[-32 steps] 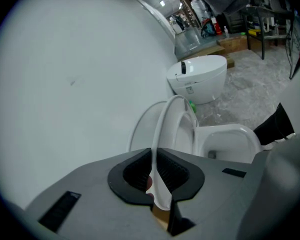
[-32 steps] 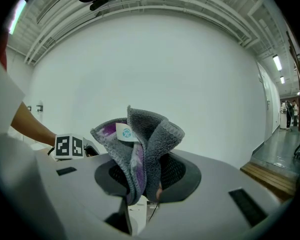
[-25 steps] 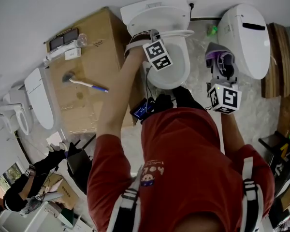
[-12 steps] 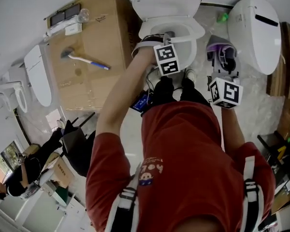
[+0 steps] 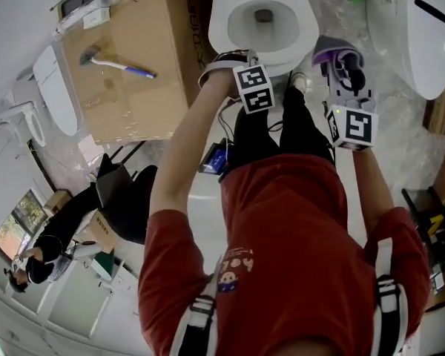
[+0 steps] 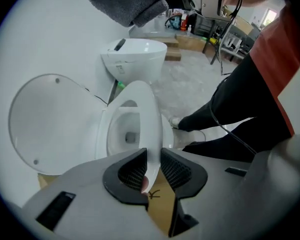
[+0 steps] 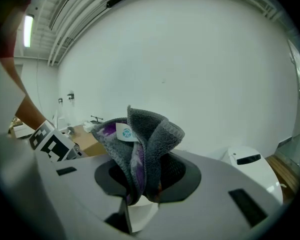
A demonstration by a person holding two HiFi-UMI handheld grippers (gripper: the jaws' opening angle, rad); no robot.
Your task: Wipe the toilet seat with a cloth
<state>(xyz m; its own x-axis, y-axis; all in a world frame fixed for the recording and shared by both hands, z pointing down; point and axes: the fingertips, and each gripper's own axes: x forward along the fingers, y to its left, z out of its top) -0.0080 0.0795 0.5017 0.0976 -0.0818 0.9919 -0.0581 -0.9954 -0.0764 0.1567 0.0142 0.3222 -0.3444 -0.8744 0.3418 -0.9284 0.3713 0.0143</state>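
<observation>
The white toilet (image 5: 263, 21) stands at the top of the head view, its lid (image 6: 45, 124) tipped back. My left gripper (image 6: 151, 171) points down at the front of the bowl. Its jaws have just been opening, and the front edge of the white toilet seat (image 6: 142, 119) stands between the pads, low over the bowl. My right gripper (image 7: 145, 184) is to the right of the toilet, shut on a bunched grey and purple cloth (image 7: 140, 139) with a white label. The cloth (image 5: 334, 54) hangs clear of the seat.
A cardboard box (image 5: 133, 58) with a brush (image 5: 115, 64) on it stands left of the toilet. A second white toilet (image 5: 419, 28) is at the right. My legs (image 5: 274, 132) are in front of the bowl. A person (image 5: 81, 221) sits at the lower left.
My left gripper has come down and toward me, bringing the seat down from raised to low over the bowl. The right gripper with the cloth has sunk a little.
</observation>
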